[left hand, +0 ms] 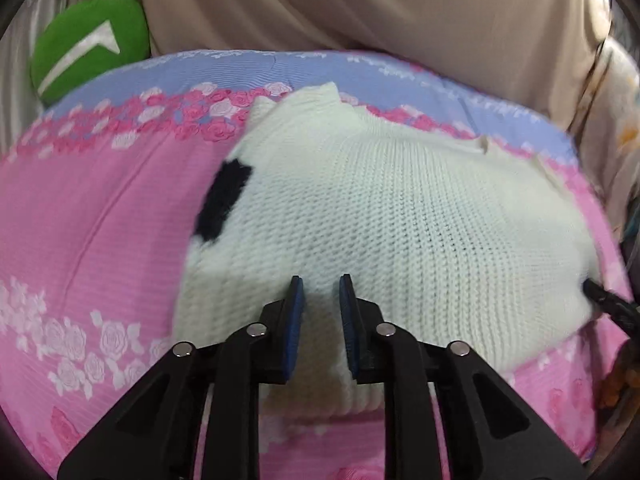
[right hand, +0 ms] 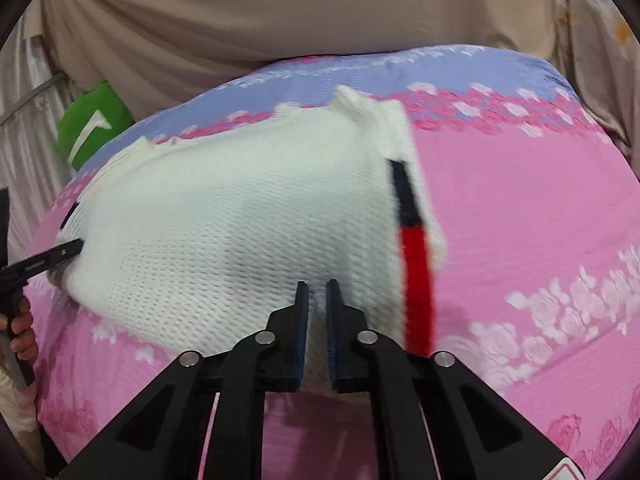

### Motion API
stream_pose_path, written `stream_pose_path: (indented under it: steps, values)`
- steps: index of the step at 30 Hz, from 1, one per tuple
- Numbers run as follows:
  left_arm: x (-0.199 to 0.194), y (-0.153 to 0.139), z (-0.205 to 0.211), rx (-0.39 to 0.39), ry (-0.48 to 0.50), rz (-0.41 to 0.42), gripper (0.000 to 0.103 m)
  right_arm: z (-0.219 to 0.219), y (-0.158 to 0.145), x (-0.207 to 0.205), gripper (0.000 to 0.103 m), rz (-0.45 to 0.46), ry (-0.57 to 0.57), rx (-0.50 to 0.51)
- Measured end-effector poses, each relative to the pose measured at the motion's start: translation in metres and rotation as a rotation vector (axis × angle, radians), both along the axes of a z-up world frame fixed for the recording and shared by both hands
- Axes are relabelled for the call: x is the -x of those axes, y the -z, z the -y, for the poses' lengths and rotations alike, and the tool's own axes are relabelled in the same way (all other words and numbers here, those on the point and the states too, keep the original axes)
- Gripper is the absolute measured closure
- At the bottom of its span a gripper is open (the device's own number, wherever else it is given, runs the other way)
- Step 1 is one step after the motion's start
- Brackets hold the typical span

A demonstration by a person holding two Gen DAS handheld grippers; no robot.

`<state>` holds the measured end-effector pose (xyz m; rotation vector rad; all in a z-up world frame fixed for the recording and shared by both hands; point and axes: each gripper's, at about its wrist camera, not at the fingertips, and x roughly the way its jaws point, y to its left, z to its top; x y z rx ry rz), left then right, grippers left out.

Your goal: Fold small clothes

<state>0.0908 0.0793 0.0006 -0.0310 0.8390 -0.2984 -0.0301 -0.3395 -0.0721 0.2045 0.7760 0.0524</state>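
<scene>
A small white knit sweater lies on a pink floral bedsheet. It has a black patch on its left side. In the right wrist view the sweater shows a black and red stripe on its right side. My left gripper is over the sweater's near hem, jaws close together with the knit between the pads. My right gripper is over the near hem too, jaws nearly closed on the knit. The left gripper's fingers also show at the sweater's left edge in the right wrist view.
A green cushion lies at the back left. Beige fabric hangs behind the bed. The sheet has a blue band at the far edge. Pink sheet lies to the right of the sweater.
</scene>
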Motion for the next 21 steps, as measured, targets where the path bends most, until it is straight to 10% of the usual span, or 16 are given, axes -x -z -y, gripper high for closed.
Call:
stream_pose_path:
  steps: [4, 15, 21]
  values:
    - [0.011, -0.005, -0.015, -0.010, -0.059, -0.020, 0.099, 0.004, -0.016, 0.021, 0.096, 0.041, 0.038, -0.005]
    - [0.015, -0.015, 0.062, -0.025, 0.067, 0.031, 0.093, -0.162, -0.002, -0.017, 0.090, 0.041, -0.380, 0.031]
    - [0.013, 0.002, 0.026, -0.039, 0.004, -0.003, 0.094, -0.096, 0.007, -0.007, 0.101, 0.015, -0.207, 0.052]
